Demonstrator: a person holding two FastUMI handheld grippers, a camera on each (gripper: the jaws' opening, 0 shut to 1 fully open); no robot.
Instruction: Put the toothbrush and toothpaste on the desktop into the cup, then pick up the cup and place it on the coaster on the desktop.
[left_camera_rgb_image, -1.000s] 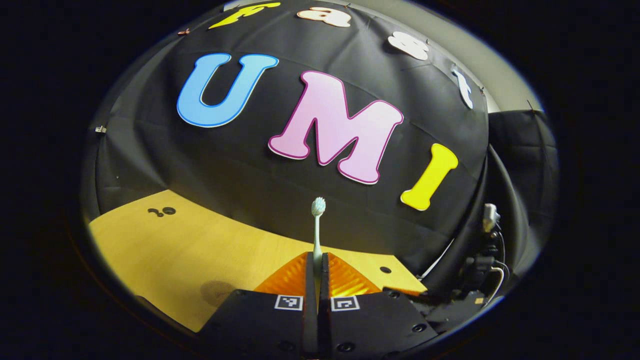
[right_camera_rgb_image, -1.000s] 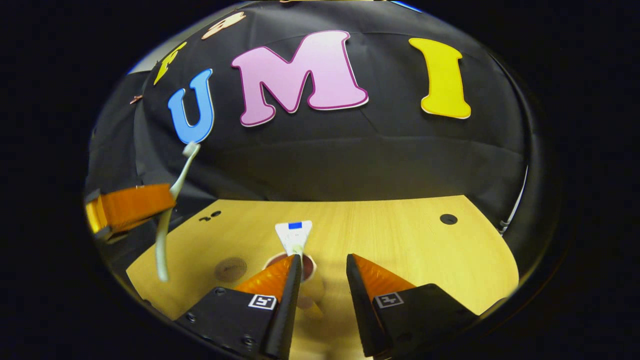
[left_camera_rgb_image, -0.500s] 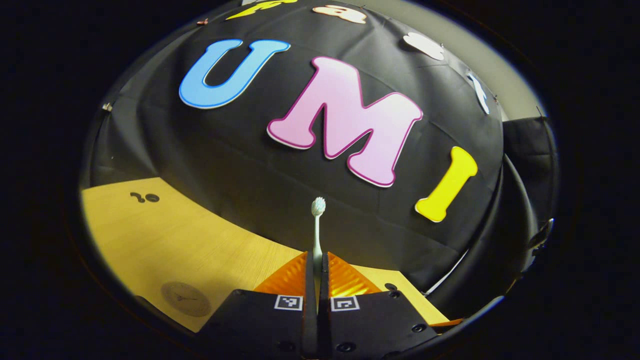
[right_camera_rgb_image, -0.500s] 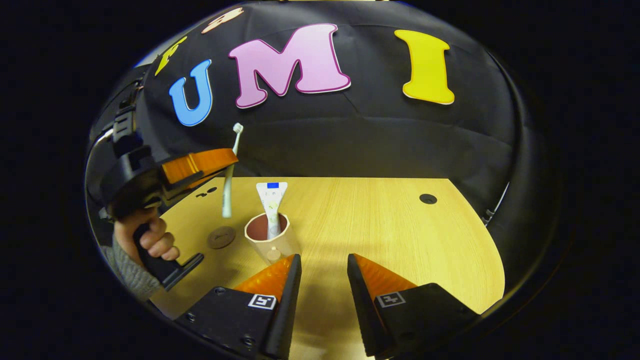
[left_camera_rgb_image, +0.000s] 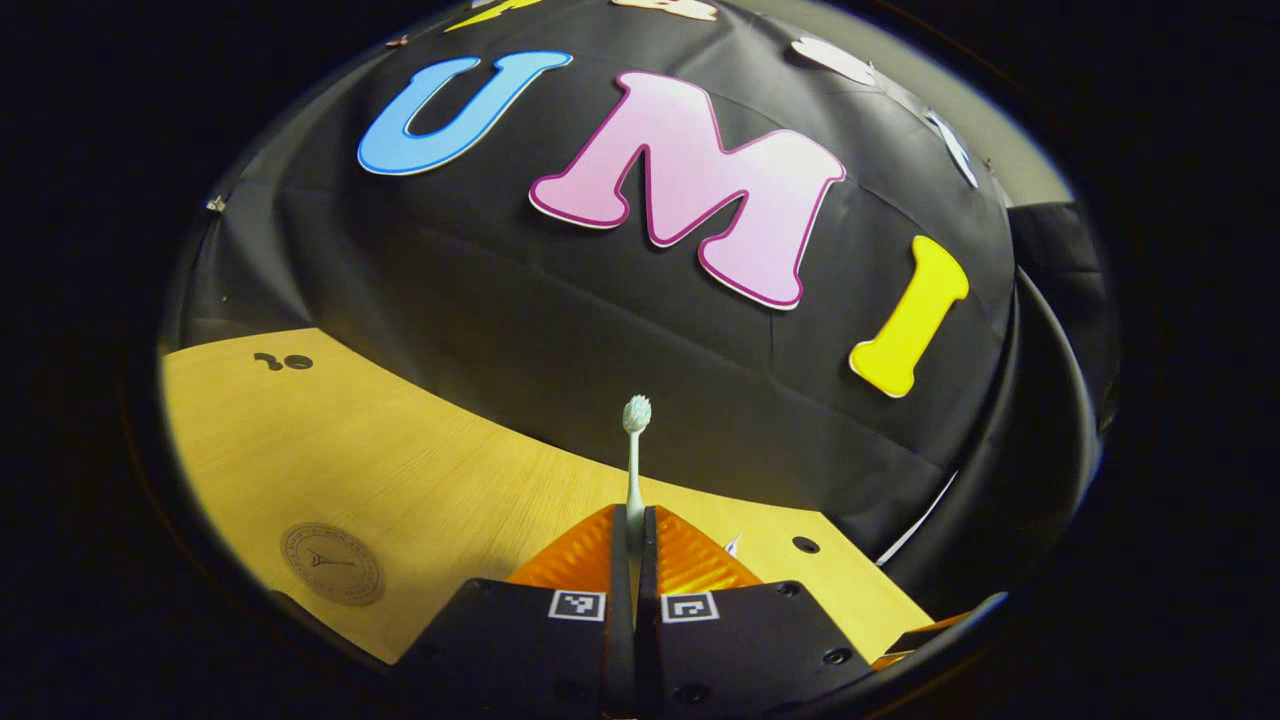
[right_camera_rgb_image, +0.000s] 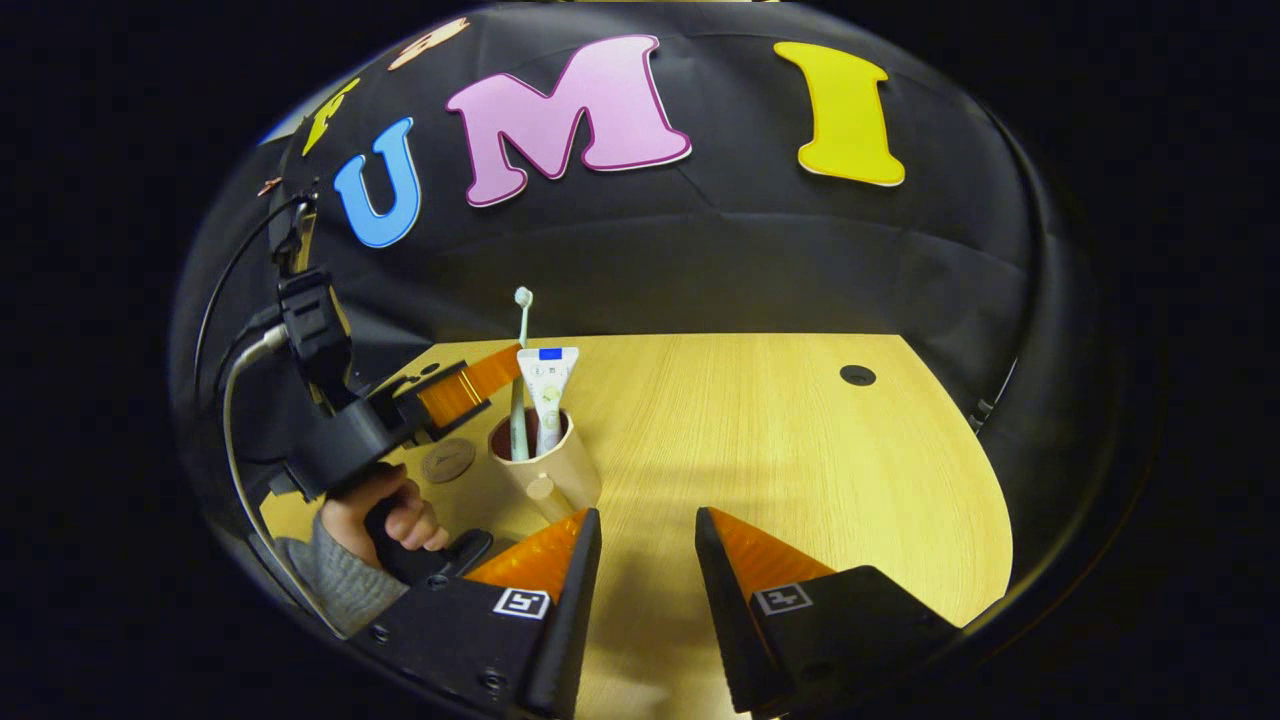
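Note:
My left gripper (left_camera_rgb_image: 635, 525) is shut on a pale toothbrush (left_camera_rgb_image: 635, 440), whose bristle head points up against the booth wall. In the right gripper view, that left gripper (right_camera_rgb_image: 508, 368) holds the toothbrush (right_camera_rgb_image: 521, 340) upright with its lower end inside the beige cup (right_camera_rgb_image: 552, 478). A white toothpaste tube (right_camera_rgb_image: 547, 392) stands in the same cup. My right gripper (right_camera_rgb_image: 647, 522) is open with nothing between its fingers, close in front of the cup and a little to its right. The round brown coaster (right_camera_rgb_image: 448, 461) lies just left of the cup; the coaster (left_camera_rgb_image: 332, 563) sits at lower left.
A hand (right_camera_rgb_image: 385, 508) in a grey sleeve holds the left gripper's handle, and a cable (right_camera_rgb_image: 235, 370) loops up behind it. The wooden desktop (right_camera_rgb_image: 780, 450) has a round hole (right_camera_rgb_image: 857, 375) at the back right and small holes (left_camera_rgb_image: 283, 361) at the back left.
The left gripper has carried the toothbrush right to the cup and lowered its handle end into it. The right gripper, still open, has drawn back a little.

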